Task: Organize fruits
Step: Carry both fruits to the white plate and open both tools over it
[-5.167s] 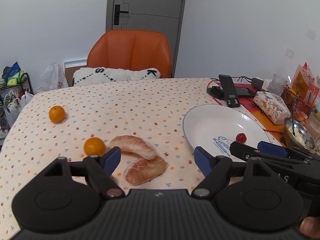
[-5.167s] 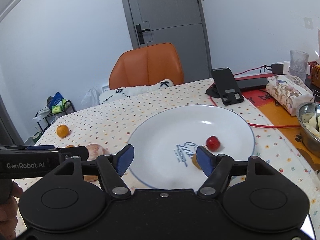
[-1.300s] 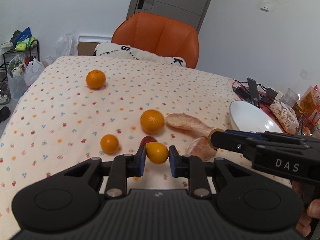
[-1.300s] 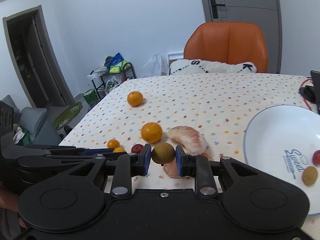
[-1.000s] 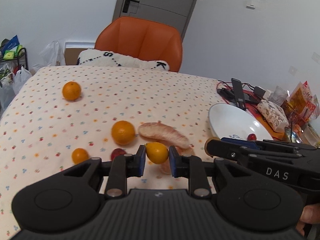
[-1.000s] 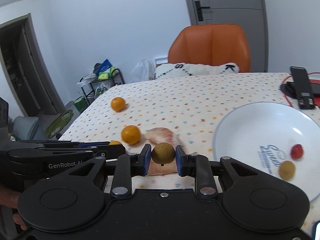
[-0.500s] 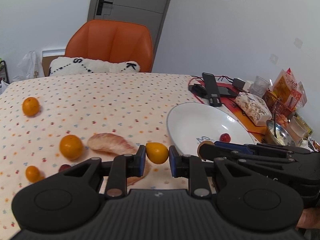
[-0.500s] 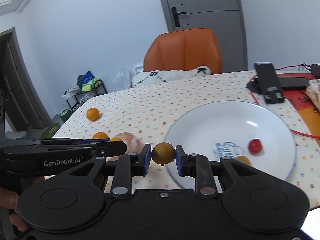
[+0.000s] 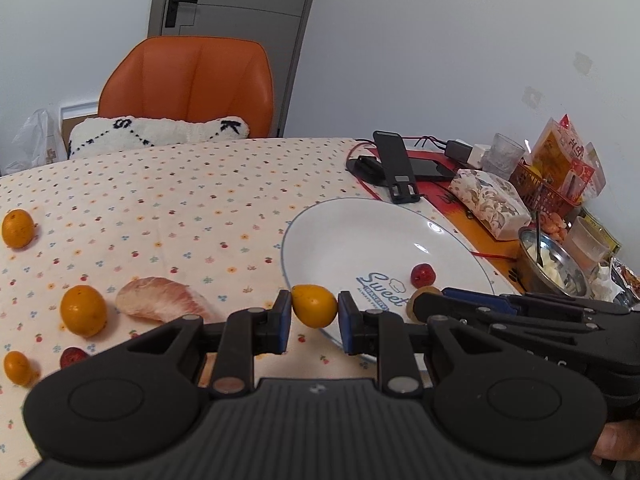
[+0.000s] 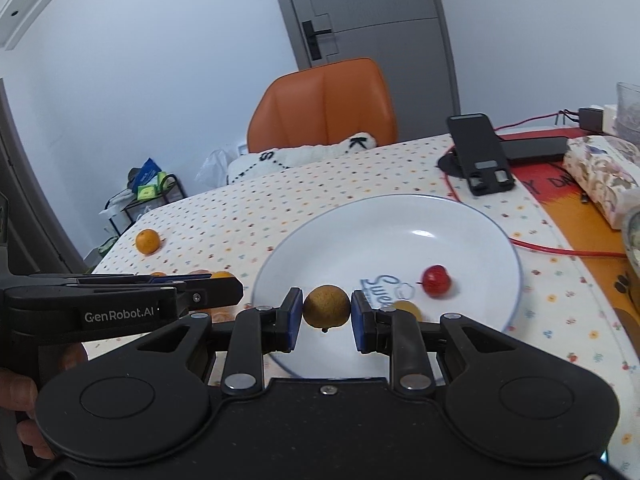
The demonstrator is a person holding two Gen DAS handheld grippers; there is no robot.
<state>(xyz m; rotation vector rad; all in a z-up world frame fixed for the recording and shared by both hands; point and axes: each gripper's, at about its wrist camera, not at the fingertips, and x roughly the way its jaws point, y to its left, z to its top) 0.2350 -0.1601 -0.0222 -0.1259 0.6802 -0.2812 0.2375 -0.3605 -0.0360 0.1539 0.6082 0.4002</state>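
Fruit sorting onto white plate (image 9: 332,236) half done. Left tool (image 9: 314,322) clamps small yellow-orange fruit (image 9: 314,311) between blue pads, held above near-left rim of plate, likely for drop inside. Right tool (image 10: 326,322) pinches brown round fruit (image 10: 326,305) over near part of plate, so release lands it by red berry (image 10: 436,279). On bench (image 9: 160,200) at left, well apart from plate: oranges (image 9: 83,310), pomelo segment (image 9: 160,300). Judgement: these wait for later trips.

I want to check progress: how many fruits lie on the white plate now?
2: a red fruit right of the plate's lettering, and a yellowish fruit near the front rim, partly hidden by the right hand-held gripper. More may be hidden.
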